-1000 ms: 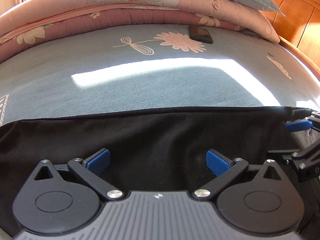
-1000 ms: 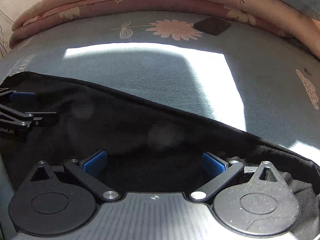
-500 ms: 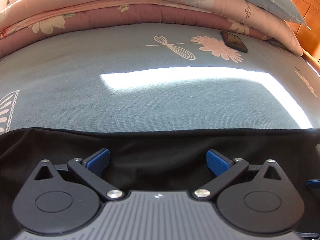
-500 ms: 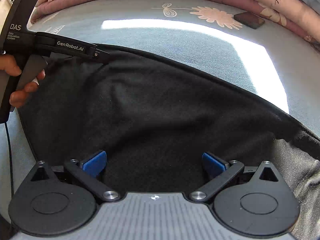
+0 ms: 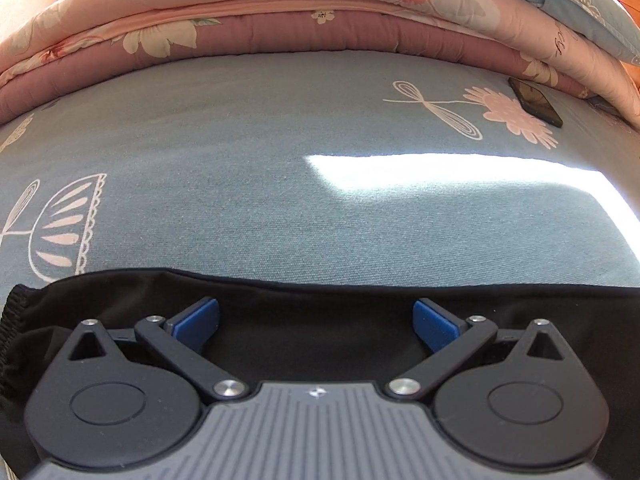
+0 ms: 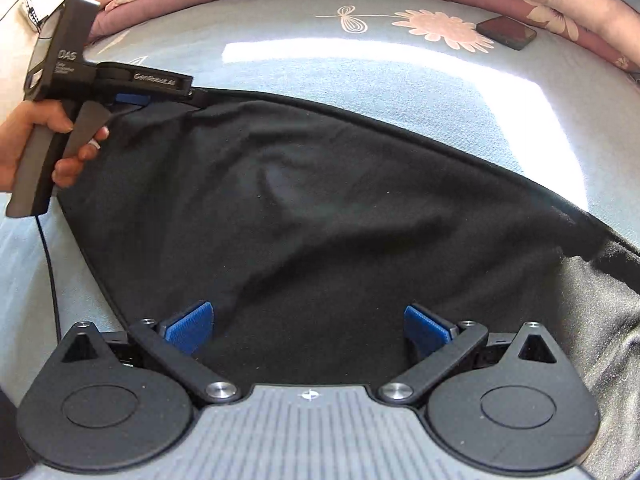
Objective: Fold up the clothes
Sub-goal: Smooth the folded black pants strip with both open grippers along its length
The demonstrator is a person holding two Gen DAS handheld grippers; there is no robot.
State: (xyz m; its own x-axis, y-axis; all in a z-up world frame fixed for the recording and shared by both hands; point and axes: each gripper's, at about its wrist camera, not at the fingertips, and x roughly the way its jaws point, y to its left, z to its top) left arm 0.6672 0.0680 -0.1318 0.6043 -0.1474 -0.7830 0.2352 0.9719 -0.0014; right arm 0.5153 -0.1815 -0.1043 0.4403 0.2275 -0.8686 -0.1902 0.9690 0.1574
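A black garment (image 5: 540, 300) lies spread flat on the blue bedsheet (image 5: 280, 160), with a ribbed elastic edge (image 5: 12, 320) at its left end. My left gripper (image 5: 316, 320) is open just above the cloth near its far hem, with nothing between its blue pads. In the right wrist view the garment (image 6: 320, 200) fills the middle, with a greyer part (image 6: 600, 320) at the right. My right gripper (image 6: 308, 326) hangs open over the near side and holds nothing. A hand (image 6: 24, 136) holds the left tool at the garment's far left corner.
A dark phone (image 5: 536, 102) lies on the sheet at the far right, also visible from the right wrist (image 6: 506, 32). Folded pink floral quilts (image 5: 280, 20) and a blue pillow (image 5: 580, 0) are stacked along the back. A thin cable (image 6: 48, 260) hangs from the left tool.
The left gripper has slid left along the far hem to the garment's left end. The right gripper has drawn back, so more of the cloth shows. Both stayed open.
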